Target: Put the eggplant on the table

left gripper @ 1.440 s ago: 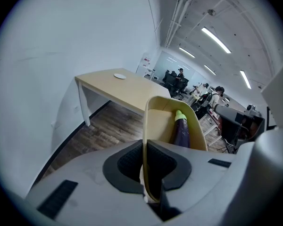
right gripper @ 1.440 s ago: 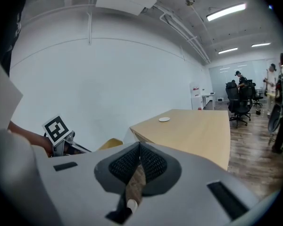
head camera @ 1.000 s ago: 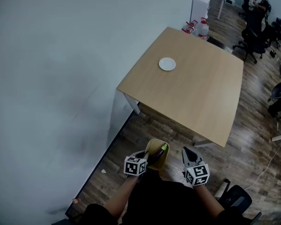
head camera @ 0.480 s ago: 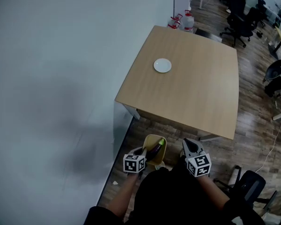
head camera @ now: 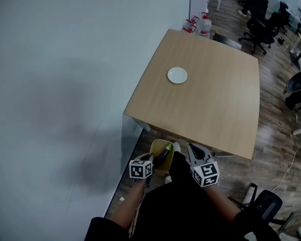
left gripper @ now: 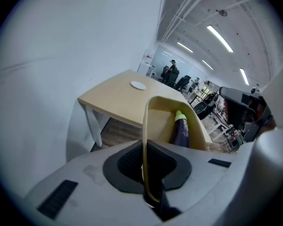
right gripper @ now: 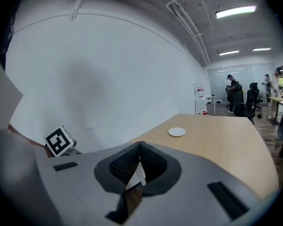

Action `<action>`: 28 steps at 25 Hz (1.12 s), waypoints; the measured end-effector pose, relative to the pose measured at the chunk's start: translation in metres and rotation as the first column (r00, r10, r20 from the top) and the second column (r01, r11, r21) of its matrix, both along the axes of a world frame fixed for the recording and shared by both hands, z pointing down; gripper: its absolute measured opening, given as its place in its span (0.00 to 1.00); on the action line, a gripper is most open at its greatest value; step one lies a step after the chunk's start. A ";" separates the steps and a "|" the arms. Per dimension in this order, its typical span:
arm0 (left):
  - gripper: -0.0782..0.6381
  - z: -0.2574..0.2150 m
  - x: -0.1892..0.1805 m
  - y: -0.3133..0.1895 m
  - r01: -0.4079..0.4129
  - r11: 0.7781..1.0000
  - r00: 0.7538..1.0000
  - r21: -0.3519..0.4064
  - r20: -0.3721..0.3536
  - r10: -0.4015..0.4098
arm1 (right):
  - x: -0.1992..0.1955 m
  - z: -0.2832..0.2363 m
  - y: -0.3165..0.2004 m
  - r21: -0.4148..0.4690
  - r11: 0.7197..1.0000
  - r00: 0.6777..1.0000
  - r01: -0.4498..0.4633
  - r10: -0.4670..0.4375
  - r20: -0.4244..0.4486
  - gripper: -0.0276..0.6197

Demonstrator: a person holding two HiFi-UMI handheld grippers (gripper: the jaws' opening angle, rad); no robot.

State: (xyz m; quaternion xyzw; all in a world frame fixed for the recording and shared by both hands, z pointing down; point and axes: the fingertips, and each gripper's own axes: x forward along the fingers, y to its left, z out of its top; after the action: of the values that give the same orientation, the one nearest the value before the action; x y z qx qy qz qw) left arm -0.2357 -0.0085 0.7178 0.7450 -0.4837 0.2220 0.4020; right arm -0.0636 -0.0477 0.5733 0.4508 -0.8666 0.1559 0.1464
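eggplant (left gripper: 181, 133) lies loose in the bin (left gripper: 160, 121) your left gripper (left gripper: 145, 147) pinches by the rim; tilting could spill it before the surface (left gripper: 118, 95). right gripper (right gripper: 139, 149) jaws closed, empty.

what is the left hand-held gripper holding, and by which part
The left hand-held gripper is shut on the near rim of a yellow container that carries the eggplant; the eggplant itself is not gripped.

Both forearms (head camera: 128, 205) reach forward from the torso, side by side and near each other. The left tool (head camera: 153, 160) tilts steeply downward, its jaws clamped on the rim of a yellow tub (head camera: 157, 145). The right tool (head camera: 191, 148) points flatter, its jaws pressed together with nothing between them.
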 end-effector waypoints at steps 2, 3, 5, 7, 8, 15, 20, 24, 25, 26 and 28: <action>0.14 -0.001 -0.006 -0.019 0.005 1.000 1.000 0.004 0.011 -0.005 | -0.009 0.003 -0.018 -0.002 1.000 1.000 0.006 -0.006 0.010 0.14; 0.14 -0.003 -0.009 -0.028 0.006 1.000 1.000 0.005 0.017 -0.006 | -0.012 0.003 -0.026 -0.004 1.000 1.000 0.010 -0.010 0.013 0.14; 0.14 -0.007 -0.014 -0.041 0.005 1.000 1.000 0.006 0.030 -0.006 | -0.018 0.002 -0.038 -0.007 1.000 1.000 0.018 -0.018 0.018 0.14; 0.14 -0.010 -0.019 -0.055 0.006 1.000 0.999 0.006 0.043 -0.006 | -0.021 0.001 -0.053 -0.007 1.000 0.999 0.022 -0.022 0.029 0.14; 0.14 -0.011 -0.021 -0.066 0.006 1.000 0.999 0.004 0.050 -0.006 | -0.022 0.000 -0.064 -0.007 1.000 0.999 0.023 -0.023 0.040 0.14; 0.14 0.007 -0.032 -0.152 -0.008 0.999 0.995 -0.046 0.095 0.012 | -0.028 0.003 -0.139 -0.020 1.000 0.997 0.012 -0.011 0.078 0.14; 0.14 0.014 -0.026 -0.198 -0.029 0.998 0.994 -0.046 0.103 0.034 | -0.014 0.010 -0.182 -0.054 0.998 0.998 -0.037 0.040 0.055 0.14; 0.14 0.025 -0.022 -0.242 -0.041 0.999 0.996 -0.025 0.077 0.043 | -0.007 0.012 -0.219 -0.062 0.997 0.998 -0.040 0.042 0.043 0.14; 0.14 0.029 -0.023 -0.250 -0.044 0.999 0.996 -0.027 0.082 0.046 | -0.005 0.014 -0.226 -0.066 0.997 0.998 -0.040 0.043 0.037 0.14; 0.14 0.032 -0.023 -0.257 -0.046 0.998 0.995 -0.030 0.089 0.048 | -0.003 0.016 -0.231 -0.070 0.997 0.999 -0.041 0.044 0.030 0.14; 0.14 0.041 -0.022 -0.273 -0.049 0.998 0.993 -0.037 0.103 0.053 | 0.002 0.024 -0.243 -0.082 0.996 0.999 -0.043 0.044 0.019 0.14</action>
State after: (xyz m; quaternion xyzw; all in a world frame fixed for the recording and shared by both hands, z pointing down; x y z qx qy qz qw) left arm -0.2577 -0.2818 0.7586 0.7375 -0.4810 0.2790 0.3834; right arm -0.0612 -0.2907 0.5968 0.4616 -0.8509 0.1989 0.1525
